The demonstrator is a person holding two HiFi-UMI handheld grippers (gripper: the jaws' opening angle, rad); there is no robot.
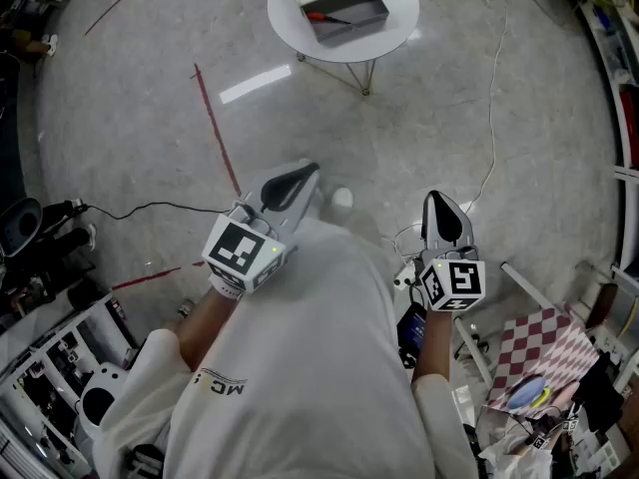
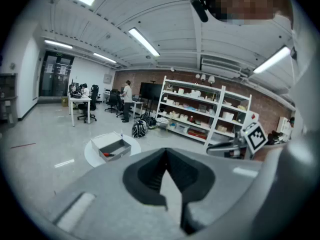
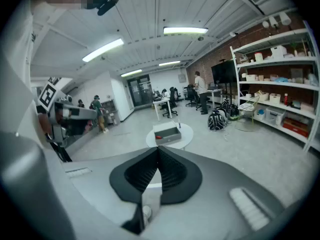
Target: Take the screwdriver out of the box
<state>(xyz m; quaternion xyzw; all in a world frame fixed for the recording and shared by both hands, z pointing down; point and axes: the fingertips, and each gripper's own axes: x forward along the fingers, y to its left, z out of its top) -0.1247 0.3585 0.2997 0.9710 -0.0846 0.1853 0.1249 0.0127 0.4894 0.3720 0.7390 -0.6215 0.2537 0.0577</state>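
Screwdriver (image 1: 324, 16): red handle, lying flat inside the open grey box (image 1: 351, 30) on the round white worktop (image 1: 399, 23), across the floor and well apart from the person. The shaft is too small to make out. Probably light, rigid and not fragile; a smooth handle could roll or slip. Best bet is to grip across the red handle, its thickest part, with room off the box wall.

Left gripper (image 1: 305, 173): jaws closed together, nothing between them, held near the person's chest and tilted slightly down. Right gripper (image 1: 436, 200): jaws fully closed too, empty, same low tilt. Both point roughly toward the worktop and touch nothing. They need to open before reaching in.
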